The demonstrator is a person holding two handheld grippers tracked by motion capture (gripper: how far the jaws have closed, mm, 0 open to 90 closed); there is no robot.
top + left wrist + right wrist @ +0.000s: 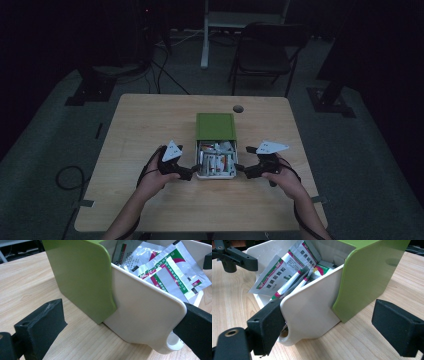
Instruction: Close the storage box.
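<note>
On the wooden table, the person's left hand holds the left gripper against the left side of a white drawer box near the table's middle. In the left gripper view its jaws stand wide apart: one black jaw is clear of everything over the bare tabletop, while the other lies at the drawer's front corner, just beside the rounded tab with a hole; whether it touches I cannot tell. Nothing is clamped.

The drawer is pulled partway out of its green sleeve, toward the person, and silver medicine sachets with red and green print lie loose inside.

The right gripper, in the right hand, meets the drawer's right side. In its own view the jaws also gape wide; one presses against the drawer's front corner by the tab, the other hangs free beside the green sleeve.
</note>
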